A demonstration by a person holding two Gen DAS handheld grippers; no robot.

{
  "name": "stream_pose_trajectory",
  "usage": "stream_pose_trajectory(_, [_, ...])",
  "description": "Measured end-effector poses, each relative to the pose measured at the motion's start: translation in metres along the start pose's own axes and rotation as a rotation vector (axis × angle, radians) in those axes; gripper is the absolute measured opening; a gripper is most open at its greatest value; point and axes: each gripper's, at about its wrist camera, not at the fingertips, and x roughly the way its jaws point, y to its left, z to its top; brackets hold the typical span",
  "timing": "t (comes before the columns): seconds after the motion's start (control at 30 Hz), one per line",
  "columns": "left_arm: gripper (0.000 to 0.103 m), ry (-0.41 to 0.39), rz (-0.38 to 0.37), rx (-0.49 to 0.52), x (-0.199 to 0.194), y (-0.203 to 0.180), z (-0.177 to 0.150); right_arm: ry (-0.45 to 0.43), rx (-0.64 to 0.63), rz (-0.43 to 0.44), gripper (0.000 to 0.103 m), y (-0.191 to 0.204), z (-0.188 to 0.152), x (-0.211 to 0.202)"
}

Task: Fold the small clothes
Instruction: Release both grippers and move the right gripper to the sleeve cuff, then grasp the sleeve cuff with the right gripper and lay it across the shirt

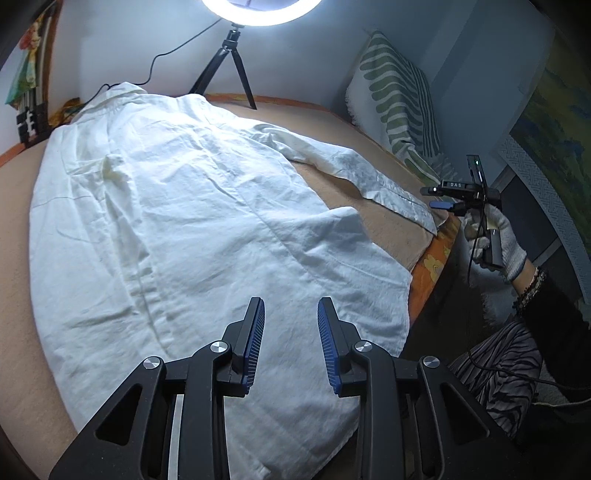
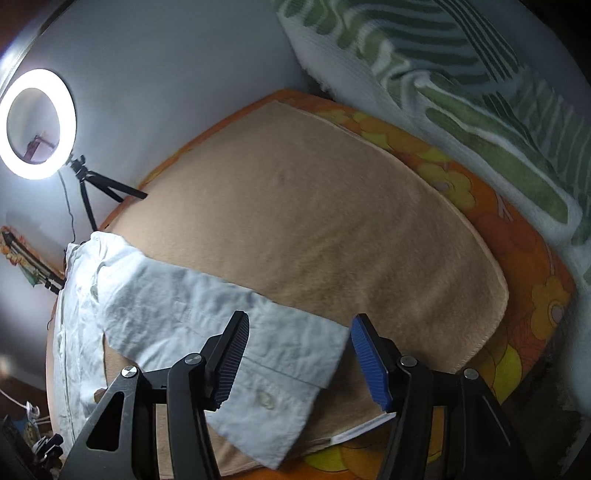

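Note:
A white shirt [image 1: 177,221] lies spread flat on a beige blanket [image 1: 14,258], collar at the far end. One sleeve [image 1: 369,173] stretches out to the right. My left gripper [image 1: 291,302] hovers over the near hem, open, with nothing between its blue pads. In the right wrist view the sleeve [image 2: 207,310] runs across the blanket [image 2: 314,221], and its buttoned cuff [image 2: 273,391] lies just below my right gripper [image 2: 301,315]. That gripper is wide open, its pads clear of the cloth. A gloved hand [image 1: 506,240] holds it [image 1: 441,204] off the bed's right edge in the left wrist view.
A ring light [image 1: 258,11] on a small tripod [image 1: 229,74] stands at the far edge by the wall. A green-striped pillow [image 1: 399,96] leans at the back right. An orange floral sheet [image 2: 517,295] borders the blanket. A framed painting [image 1: 554,147] stands to the right.

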Motion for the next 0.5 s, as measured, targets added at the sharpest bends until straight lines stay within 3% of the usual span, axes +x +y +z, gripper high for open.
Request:
stream_pose_trajectory(0.27, [0.028,0.021,-0.016,-0.006,0.010,-0.008,0.003,-0.003,-0.078,-0.035,0.058,0.005,-0.010,0.007])
stream_pose_trajectory(0.37, [0.028,0.015,-0.002,0.020,0.007,-0.013,0.000,-0.001,-0.160,-0.076,0.040,0.021,-0.015,0.011])
stream_pose_trajectory(0.43, [0.028,0.006,0.005,0.019,0.006,-0.012,-0.001,-0.001,-0.200,-0.089,0.020,0.029,-0.020,0.012])
stream_pose_trajectory(0.47, [0.028,0.004,0.005,0.010,0.006,-0.010,-0.002,-0.008,-0.215,-0.103,0.015,0.034,-0.022,0.011])
stream_pose_trajectory(0.5, [0.028,0.005,0.004,0.000,0.007,-0.008,-0.002,-0.007,-0.221,-0.101,0.002,0.037,-0.023,0.011])
